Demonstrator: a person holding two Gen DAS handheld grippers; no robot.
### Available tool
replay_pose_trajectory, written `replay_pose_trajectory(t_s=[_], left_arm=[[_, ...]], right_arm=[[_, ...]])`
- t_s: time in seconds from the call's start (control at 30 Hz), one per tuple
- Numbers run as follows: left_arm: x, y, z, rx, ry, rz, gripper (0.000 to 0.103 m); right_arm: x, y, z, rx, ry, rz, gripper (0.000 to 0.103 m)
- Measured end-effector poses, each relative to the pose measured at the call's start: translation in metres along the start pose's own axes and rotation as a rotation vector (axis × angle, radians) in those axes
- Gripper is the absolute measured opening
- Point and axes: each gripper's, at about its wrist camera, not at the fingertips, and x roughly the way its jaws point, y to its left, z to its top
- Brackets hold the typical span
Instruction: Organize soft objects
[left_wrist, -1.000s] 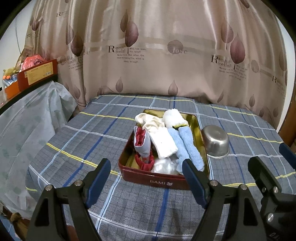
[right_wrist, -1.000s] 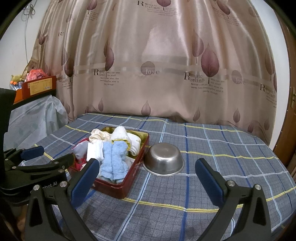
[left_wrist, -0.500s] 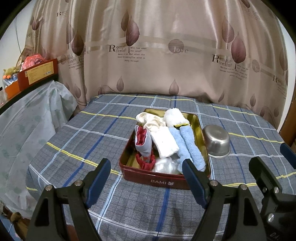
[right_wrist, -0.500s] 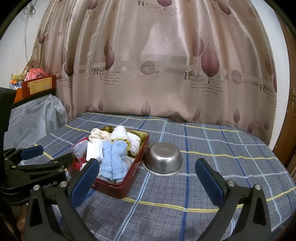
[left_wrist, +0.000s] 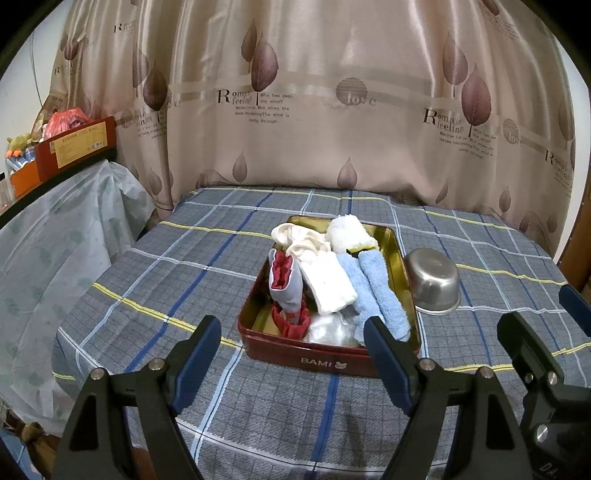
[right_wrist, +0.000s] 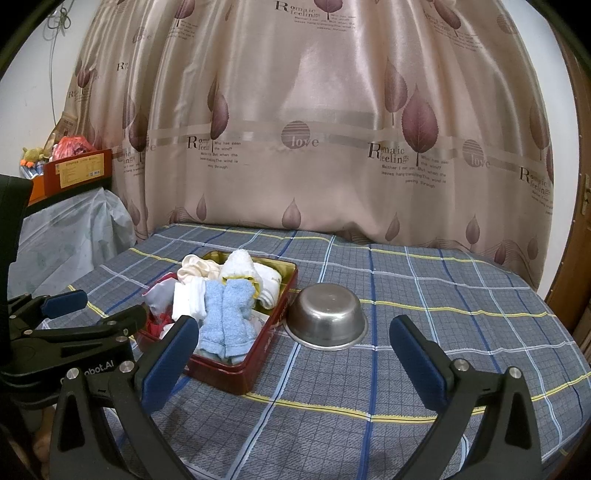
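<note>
Jaws on both units are standing wide with nothing between them. The left gripper (left_wrist: 291, 345) is hovering just short of the red tin (left_wrist: 325, 360), which is sitting at frame centre on the plaid tablecloth (left_wrist: 184, 280), dead ahead of it. The right gripper (right_wrist: 291, 349) is facing the upturned steel bowl (right_wrist: 327, 315) instead, leaving the left unit nearer. The blue towel roll (left_wrist: 380, 291) is lying lengthwise, its long axis running away from the jaws.
</note>
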Motion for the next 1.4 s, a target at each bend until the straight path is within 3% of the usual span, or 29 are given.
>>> replay_pose_trajectory(t_s=[0.5,0.83,1.0,1.13,1.3,1.4], left_arm=[[0.002,-0.002,-0.001,0.011,0.007,-0.006,0.082],[0.006,-0.007,0.004,-0.014,0.074,-0.023,0.082],[-0.005,-0.009,0.007,-0.024,0.025,-0.033,0.082],[-0.007,-0.011,0.01,-0.047,0.028,-0.029,0.082],[-0.013,-0.022,0.005,-0.028,0.038,0.007,0.082],[-0.015,-0.032,0.0,-0.014,0.067,0.059,0.082]], right_arm=[[0.002,-0.003,-0.008,0.005,0.008,0.005,0.103],[0.006,-0.032,-0.009,0.03,0.027,-0.007,0.103],[0.008,-0.087,-0.004,0.063,0.008,-0.092,0.103],[0.02,-0.162,-0.002,0.111,0.016,-0.225,0.103],[0.055,-0.268,-0.018,0.147,0.127,-0.411,0.103],[0.084,-0.326,-0.025,0.119,0.241,-0.528,0.103]])
